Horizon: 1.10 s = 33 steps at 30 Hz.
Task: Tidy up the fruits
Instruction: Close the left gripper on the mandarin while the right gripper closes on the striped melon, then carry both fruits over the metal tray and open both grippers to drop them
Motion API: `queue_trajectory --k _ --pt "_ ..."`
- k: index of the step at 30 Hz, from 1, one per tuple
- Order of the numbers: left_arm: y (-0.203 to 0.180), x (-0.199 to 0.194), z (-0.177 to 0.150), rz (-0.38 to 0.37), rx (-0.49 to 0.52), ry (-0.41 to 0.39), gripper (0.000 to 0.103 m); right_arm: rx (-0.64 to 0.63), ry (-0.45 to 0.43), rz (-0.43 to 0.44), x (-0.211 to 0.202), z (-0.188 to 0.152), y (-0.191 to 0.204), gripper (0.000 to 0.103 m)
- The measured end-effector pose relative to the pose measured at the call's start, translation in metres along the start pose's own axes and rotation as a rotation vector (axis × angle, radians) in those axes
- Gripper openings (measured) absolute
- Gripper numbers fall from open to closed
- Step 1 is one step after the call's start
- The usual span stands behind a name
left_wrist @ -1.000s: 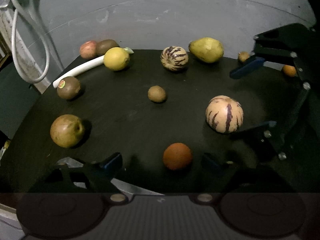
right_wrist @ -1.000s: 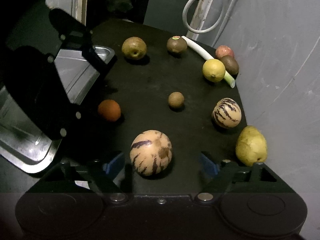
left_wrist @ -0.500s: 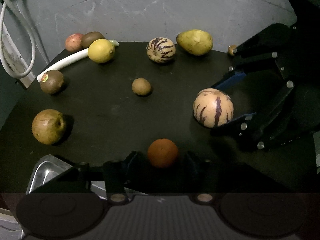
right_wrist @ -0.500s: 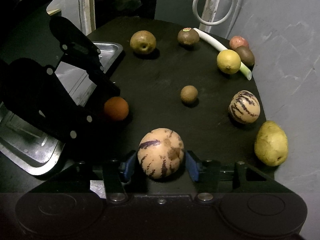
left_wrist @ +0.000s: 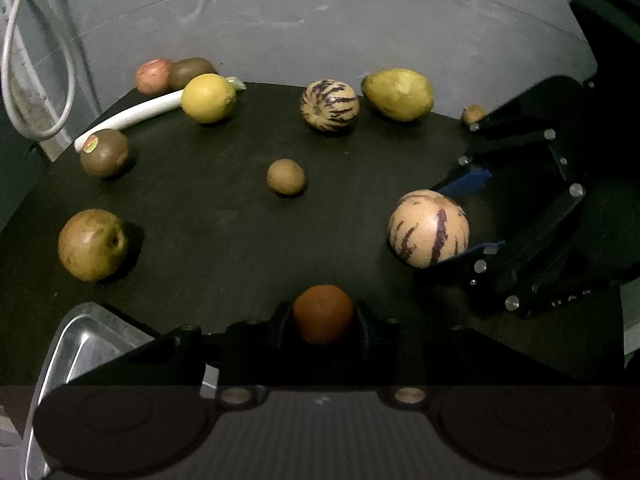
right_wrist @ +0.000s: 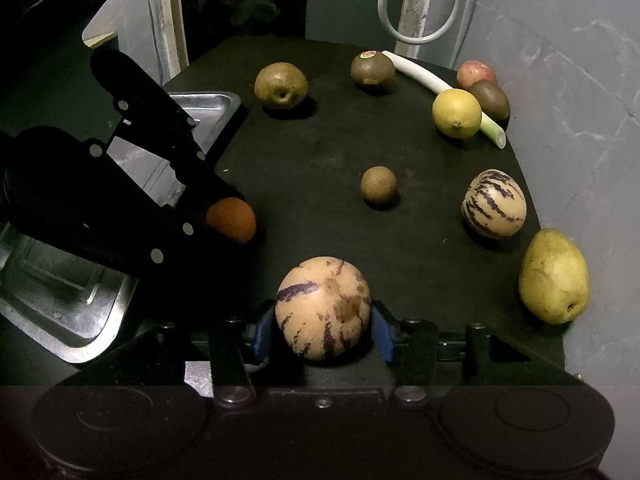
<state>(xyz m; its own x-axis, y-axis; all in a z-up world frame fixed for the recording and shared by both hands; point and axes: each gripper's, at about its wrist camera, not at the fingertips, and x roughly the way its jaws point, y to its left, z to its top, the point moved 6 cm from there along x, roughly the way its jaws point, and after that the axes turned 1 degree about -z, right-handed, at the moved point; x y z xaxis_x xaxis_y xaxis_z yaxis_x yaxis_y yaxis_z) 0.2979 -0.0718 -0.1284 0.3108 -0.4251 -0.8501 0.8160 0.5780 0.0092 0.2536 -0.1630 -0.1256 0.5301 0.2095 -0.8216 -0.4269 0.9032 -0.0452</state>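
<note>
A small orange fruit (left_wrist: 323,314) sits at the near edge of the black table (left_wrist: 200,208). My left gripper (left_wrist: 323,316) is closing on it, both fingers touching its sides. In the right wrist view the orange fruit (right_wrist: 234,220) shows in that gripper's dark tips. A pale striped melon (right_wrist: 323,308) rests on the table between the blue pads (right_wrist: 262,332) of my right gripper (right_wrist: 323,320), whose jaws are closing and touch both its sides. From the left wrist view the striped melon (left_wrist: 428,228) lies in the right gripper (left_wrist: 460,216).
A second striped melon (left_wrist: 330,106), a yellow pear (left_wrist: 398,94), a lemon (left_wrist: 208,98), a small brown fruit (left_wrist: 286,176), a stickered kiwi (left_wrist: 104,152), a brown pear (left_wrist: 92,244) and a leek (left_wrist: 132,116) lie around the table. A metal tray (right_wrist: 68,308) adjoins its near-left edge; a wall stands behind.
Both grippers went from wide open to closed around their fruits: the left on the orange fruit, the right on the striped melon. Neither fruit has left the table.
</note>
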Motion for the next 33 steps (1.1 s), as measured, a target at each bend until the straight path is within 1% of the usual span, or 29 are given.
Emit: queue_trajectory --k 5,12,16,20,23,25,27,30,33 --pt "0.009 -0.013 0.001 0.015 -0.083 -0.046 0.035 0.030 -0.037 0.006 -0.007 0.006 0.003 0.051" --pt "0.043 -0.041 -0.007 0.107 -0.226 -0.095 0.035 0.029 -0.086 0.028 -0.009 0.036 0.018 0.051" --pt "0.070 -0.061 -0.024 0.176 -0.324 -0.107 0.035 0.001 -0.109 0.056 -0.005 0.059 0.032 0.051" --pt "0.100 -0.079 -0.044 0.248 -0.420 -0.101 0.035 -0.032 -0.130 0.086 0.002 0.086 0.050 0.051" --pt "0.124 -0.089 -0.064 0.321 -0.522 -0.065 0.035 -0.062 -0.144 0.106 0.010 0.108 0.066 0.051" --pt "0.138 -0.093 -0.077 0.355 -0.588 -0.050 0.035 -0.083 -0.151 0.119 0.018 0.122 0.077 0.051" --pt "0.152 -0.095 -0.090 0.381 -0.657 -0.038 0.035 -0.102 -0.150 0.127 0.027 0.134 0.088 0.051" --pt "0.166 -0.097 -0.108 0.399 -0.736 -0.033 0.035 -0.133 -0.139 0.130 0.045 0.149 0.104 0.051" --pt "0.175 -0.099 -0.118 0.402 -0.774 -0.046 0.035 -0.145 -0.119 0.141 0.064 0.160 0.115 0.051"
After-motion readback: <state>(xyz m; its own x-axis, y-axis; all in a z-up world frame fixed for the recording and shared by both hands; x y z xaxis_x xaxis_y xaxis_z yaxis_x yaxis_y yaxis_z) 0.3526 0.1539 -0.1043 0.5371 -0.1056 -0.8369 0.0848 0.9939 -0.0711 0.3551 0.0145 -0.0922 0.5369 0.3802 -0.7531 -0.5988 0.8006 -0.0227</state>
